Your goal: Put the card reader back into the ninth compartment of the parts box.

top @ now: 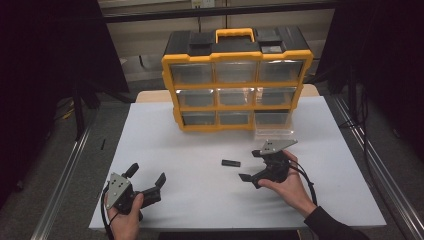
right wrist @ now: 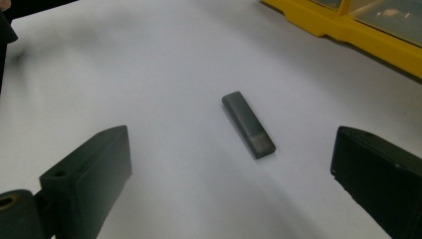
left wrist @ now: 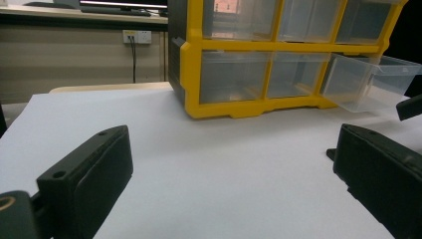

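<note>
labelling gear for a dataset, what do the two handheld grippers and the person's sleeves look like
Both the left gripper and right gripper are black, with two blocky jaws, a grey three-cornered plate on top and a black trailing cable. The right arm wears a dark sleeve.

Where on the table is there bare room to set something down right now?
Bare: the left half of the white table, between the yellow drawer organizer and the left hand-held gripper, and the front strip between both grippers. Crowded: right of centre, where the dark flat stick, the right hand-held gripper and the pulled-out clear drawer sit close.
</note>
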Action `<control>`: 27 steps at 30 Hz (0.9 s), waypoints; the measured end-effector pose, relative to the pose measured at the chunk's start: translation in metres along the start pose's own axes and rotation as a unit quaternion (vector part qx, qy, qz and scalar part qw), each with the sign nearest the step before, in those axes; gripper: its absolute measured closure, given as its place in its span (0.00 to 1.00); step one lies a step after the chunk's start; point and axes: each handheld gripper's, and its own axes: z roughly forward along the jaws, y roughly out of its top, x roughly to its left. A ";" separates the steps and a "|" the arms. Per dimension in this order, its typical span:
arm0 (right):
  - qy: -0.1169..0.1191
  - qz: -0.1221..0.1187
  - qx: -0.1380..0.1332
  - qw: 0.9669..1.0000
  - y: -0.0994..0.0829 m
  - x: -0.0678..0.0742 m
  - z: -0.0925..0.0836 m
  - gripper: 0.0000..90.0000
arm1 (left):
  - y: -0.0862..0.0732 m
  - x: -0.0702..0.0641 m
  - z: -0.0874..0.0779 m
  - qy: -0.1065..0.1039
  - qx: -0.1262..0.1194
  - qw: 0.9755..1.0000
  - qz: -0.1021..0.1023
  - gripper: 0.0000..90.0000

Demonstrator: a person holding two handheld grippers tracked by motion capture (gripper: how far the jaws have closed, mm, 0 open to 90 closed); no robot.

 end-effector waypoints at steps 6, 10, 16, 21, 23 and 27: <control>0.000 -0.007 0.000 1.000 0.009 -0.001 0.007 0.03 | 0.000 0.000 0.000 -0.001 0.000 1.000 0.000 0.03; 0.005 -0.009 0.006 1.000 0.013 -0.003 0.012 0.03 | 0.000 0.000 0.000 -0.001 0.000 1.000 0.000 0.03; 0.013 -0.013 0.018 1.000 0.019 -0.006 0.020 0.03 | 0.000 0.000 0.000 -0.002 0.001 1.000 0.001 0.03; 0.018 -0.020 0.039 0.999 0.023 -0.008 0.026 0.03 | 0.000 -0.001 0.001 -0.003 0.001 1.000 -0.002 0.03; 0.015 -0.023 0.043 0.999 0.026 -0.010 0.027 0.03 | 0.000 0.000 0.000 -0.003 0.002 1.000 0.000 0.03; 0.017 -0.026 0.047 0.998 0.031 -0.012 0.031 0.04 | 0.000 0.000 0.000 -0.003 0.002 1.000 -0.001 0.03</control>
